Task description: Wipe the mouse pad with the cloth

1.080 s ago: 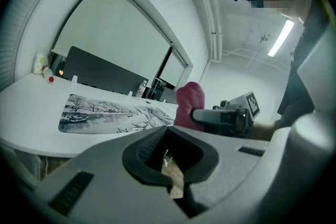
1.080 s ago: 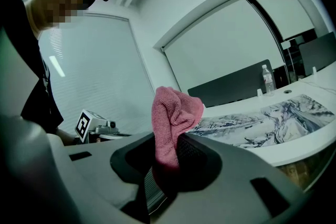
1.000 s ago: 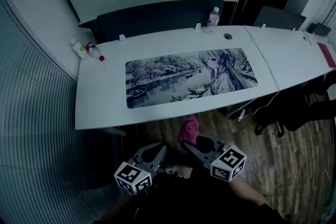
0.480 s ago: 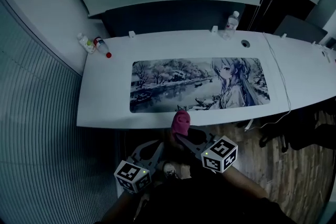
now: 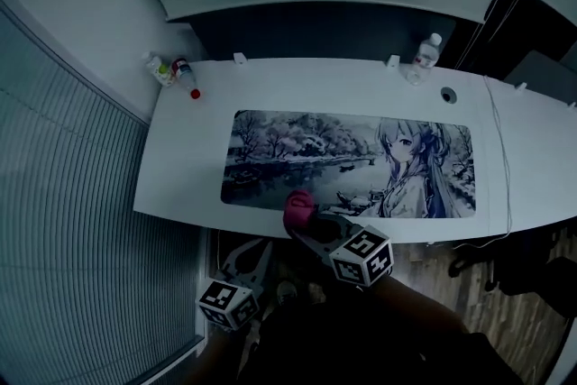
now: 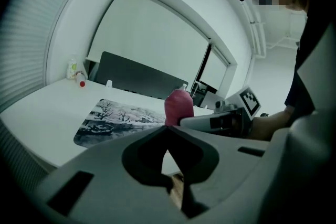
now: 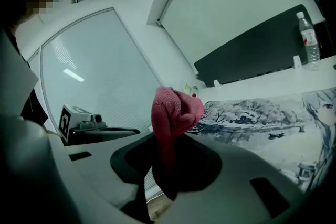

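At the near edge of the white tabletop (image 5: 185, 162): bunched pink terry cloth (image 5: 299, 206), pinched in the closed jaws of the right hand-held gripper (image 5: 306, 228). The long rectangular printed mouse pad (image 5: 352, 160) lies just ahead and mostly rightward, its long axis running left to right. Left hand-held gripper (image 5: 256, 255) — jaws together, empty, farther from the pad.

The pale grey moulded-plastic left gripper (image 5: 256, 250) and right gripper (image 5: 305, 228) are built alike: two broad jaws that narrow to their tips around a dark, rounded hollow, with a dark rectangular slot sunk in each jaw. Behind the jaws each carries a white cube (image 5: 361, 255) printed with black square markers. The person wears a dark top (image 5: 361, 343) – its sleeve (image 6: 303, 93) equally dark.
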{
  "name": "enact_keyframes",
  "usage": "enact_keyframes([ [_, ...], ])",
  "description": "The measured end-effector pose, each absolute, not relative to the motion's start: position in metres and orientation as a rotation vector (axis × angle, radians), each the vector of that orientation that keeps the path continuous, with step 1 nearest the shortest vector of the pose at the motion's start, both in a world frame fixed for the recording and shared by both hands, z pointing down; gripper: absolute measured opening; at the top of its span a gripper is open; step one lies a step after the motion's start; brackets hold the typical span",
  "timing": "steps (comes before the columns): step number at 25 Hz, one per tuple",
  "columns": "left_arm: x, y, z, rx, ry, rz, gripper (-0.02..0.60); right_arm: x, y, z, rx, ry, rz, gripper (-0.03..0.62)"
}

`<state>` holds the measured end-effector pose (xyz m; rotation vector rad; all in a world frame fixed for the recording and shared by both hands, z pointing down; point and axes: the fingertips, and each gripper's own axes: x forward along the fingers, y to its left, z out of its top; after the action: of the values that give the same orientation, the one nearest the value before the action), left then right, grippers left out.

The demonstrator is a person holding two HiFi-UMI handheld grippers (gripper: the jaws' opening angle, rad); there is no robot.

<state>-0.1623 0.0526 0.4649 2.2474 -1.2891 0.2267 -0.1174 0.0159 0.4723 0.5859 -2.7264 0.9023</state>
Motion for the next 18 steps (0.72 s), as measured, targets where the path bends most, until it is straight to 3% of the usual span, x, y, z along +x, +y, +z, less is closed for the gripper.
enact_keyframes([
  [18, -0.194, 0.011, 0.469, 2.175, -1.388, 0.292, 0.006, -0.166, -0.044, 0.511, 0.514, -2.642, 1.026, 0.109],
])
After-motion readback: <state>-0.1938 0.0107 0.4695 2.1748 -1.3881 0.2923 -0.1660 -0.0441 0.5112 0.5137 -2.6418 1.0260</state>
